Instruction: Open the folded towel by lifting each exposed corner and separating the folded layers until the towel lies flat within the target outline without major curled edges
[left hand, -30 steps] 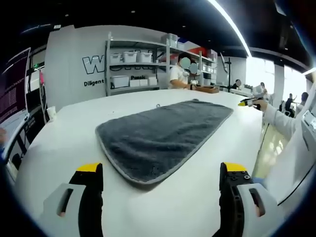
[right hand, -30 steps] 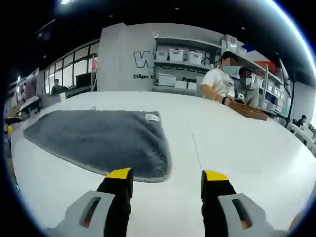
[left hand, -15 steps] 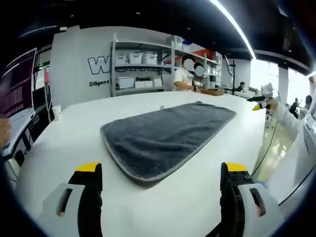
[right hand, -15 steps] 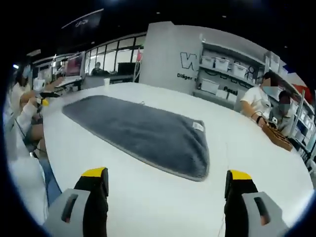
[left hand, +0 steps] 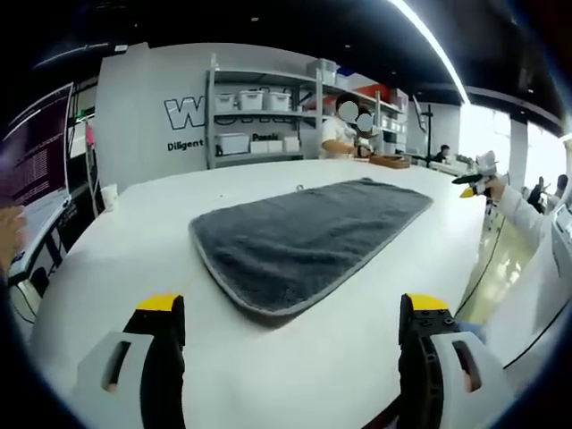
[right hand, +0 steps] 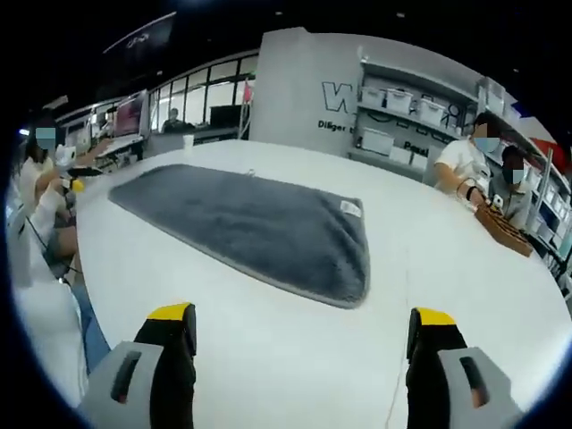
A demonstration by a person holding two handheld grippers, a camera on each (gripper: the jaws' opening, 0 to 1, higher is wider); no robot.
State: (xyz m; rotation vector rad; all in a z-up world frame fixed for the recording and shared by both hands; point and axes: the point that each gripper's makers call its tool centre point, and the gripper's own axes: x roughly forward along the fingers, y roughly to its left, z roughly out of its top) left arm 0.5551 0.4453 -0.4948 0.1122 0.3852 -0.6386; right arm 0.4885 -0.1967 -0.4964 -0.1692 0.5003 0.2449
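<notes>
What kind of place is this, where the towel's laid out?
Probably a lab or workshop in an open office: metal shelving with white storage bins, a big white table holding the grey towel, and seated people working.

Grey towel (left hand: 308, 239), plush, pale-edged, lying flat and unfolded on white table (left hand: 134, 241). Small white label near one corner. Well ahead of fingers (right hand: 172, 332), between them, touched by neither.

Grey wall (left hand: 143, 107): large "W…" cut by shelf, "Diligent" below it.
</notes>
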